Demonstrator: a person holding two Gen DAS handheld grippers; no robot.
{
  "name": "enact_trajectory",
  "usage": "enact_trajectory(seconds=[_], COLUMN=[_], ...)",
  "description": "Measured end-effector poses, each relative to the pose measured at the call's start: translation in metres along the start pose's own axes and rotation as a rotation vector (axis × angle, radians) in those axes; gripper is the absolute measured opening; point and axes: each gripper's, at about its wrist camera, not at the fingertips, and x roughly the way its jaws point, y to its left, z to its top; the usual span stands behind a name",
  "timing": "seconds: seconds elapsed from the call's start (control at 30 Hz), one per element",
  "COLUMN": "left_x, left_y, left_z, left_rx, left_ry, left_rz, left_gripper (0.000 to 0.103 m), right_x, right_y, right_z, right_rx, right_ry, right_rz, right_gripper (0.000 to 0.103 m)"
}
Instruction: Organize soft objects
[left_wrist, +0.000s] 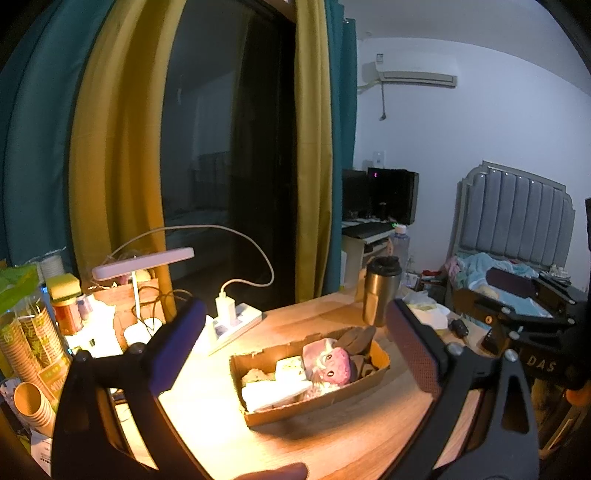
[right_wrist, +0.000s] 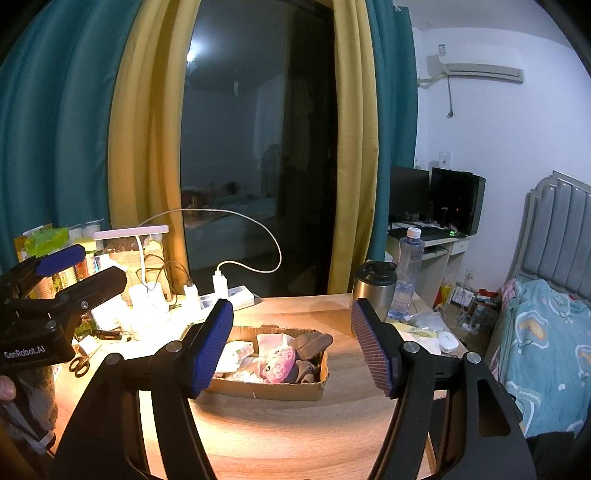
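Soft objects sat packed in an open cardboard tray (right_wrist: 271, 391) at the middle of my wooden desk (right_wrist: 295, 435), lit warm by a small lamp (right_wrist: 130, 232). Inside it I saw a pink plush toy (right_wrist: 277, 365) with dark eyes, brown gloves or socks (right_wrist: 308, 341) toward the far right end, and pale folded cloths or packets (left_wrist: 275, 393) toward the left; I could not tell exactly what those pale pieces were. My right gripper (right_wrist: 291, 349) hung just short of the tray with its jaws spread wide and nothing between them. My left gripper (left_wrist: 291, 347) was likewise spread and empty, aimed at the same tray from the left side. To do this step well, I judged I should pick one item on top, likely the plush toy, come down over it with the pads on either side, and close gently so the cardboard wall was not caught. A steel tumbler (right_wrist: 373, 288) and a water bottle (right_wrist: 408, 273) stood behind the tray, well apart from it.
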Motion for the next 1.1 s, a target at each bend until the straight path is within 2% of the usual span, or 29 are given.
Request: enact_trajectory(seconds=[1.1], left_x=[0.0007], left_y=[0.0009], left_z=[-0.0018], left_rx=[-0.010], left_ry=[0.006], left_rz=[0.004], left_gripper=[0.099], right_x=[0.0034], right_y=[0.0015], right_z=[-0.0010], right_rx=[-0.004], right_ry=[0.008], right_rz=[0.004], right_gripper=[0.070])
